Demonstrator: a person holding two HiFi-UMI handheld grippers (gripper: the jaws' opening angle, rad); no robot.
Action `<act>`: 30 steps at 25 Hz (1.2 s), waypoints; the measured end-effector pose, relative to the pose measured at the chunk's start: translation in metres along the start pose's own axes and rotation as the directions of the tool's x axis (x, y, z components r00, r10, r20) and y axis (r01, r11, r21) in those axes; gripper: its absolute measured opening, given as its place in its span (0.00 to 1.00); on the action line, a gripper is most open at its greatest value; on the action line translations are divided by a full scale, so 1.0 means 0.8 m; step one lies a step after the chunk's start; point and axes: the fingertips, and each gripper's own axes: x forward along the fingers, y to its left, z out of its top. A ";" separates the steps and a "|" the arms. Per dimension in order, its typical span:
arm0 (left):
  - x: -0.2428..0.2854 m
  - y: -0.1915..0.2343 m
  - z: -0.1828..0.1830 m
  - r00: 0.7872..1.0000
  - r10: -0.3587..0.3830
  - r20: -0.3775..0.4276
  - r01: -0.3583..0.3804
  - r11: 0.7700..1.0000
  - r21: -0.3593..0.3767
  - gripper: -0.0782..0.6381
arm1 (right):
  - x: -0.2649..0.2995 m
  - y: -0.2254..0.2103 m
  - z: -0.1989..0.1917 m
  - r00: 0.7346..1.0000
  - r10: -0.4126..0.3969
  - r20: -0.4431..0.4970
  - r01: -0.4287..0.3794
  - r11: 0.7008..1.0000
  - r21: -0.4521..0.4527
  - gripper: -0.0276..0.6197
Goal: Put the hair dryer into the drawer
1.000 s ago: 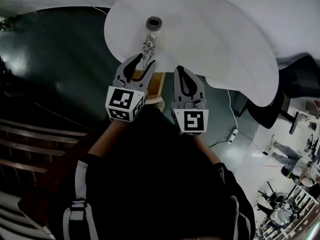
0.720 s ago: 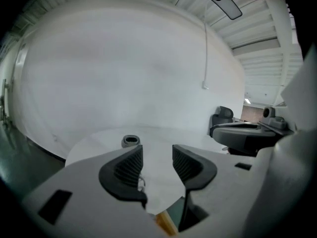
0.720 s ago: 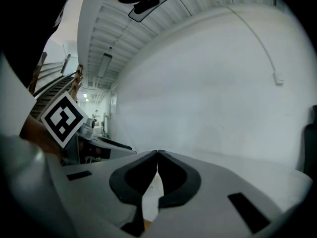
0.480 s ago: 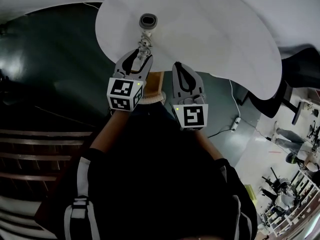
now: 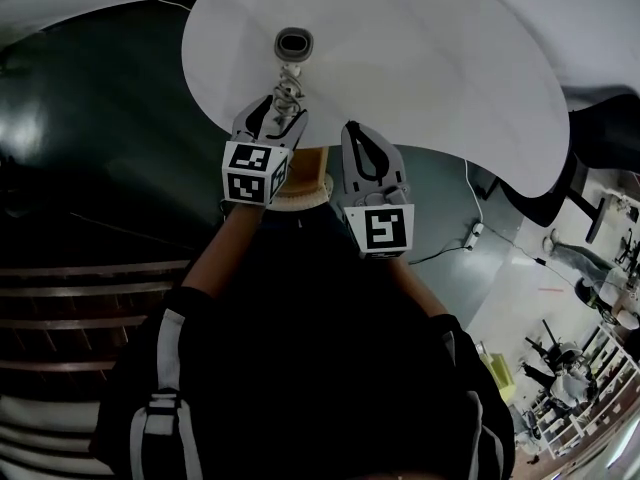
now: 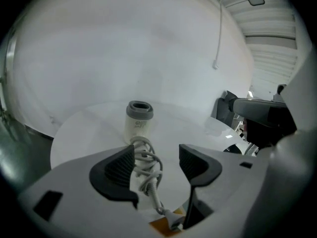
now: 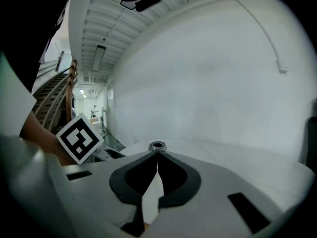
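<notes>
Left claw [image 6: 156,155] is opening around the cord [image 6: 147,171] of the hair dryer [image 6: 137,121] on the white tabletop [image 6: 81,133]; right claw [image 7: 157,155] clenched, empty

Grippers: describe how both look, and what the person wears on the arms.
The left gripper and right gripper are grey plastic with curved jaws lined by black ribbed pads. Each carries a white cube printed with black square markers. The left's jaws are opening, a pale cord between them. The person wears a black short-sleeved top with a pale stripe on the left sleeve.
</notes>
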 end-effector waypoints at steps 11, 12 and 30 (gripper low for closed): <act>0.050 0.026 -0.029 0.990 0.012 -0.140 -0.017 0.999 -0.036 0.58 | 0.016 -0.008 -0.012 0.999 -0.022 -0.044 0.022 1.000 0.017 0.08; 0.053 0.028 -0.032 0.987 0.008 -0.162 -0.016 0.999 -0.044 0.59 | 0.017 -0.008 -0.011 0.999 -0.023 -0.039 0.024 1.000 0.015 0.08; 0.079 0.038 -0.078 0.948 0.076 -0.310 -0.076 0.997 0.013 0.45 | 0.019 -0.010 -0.017 0.999 -0.041 -0.004 0.042 0.999 0.026 0.08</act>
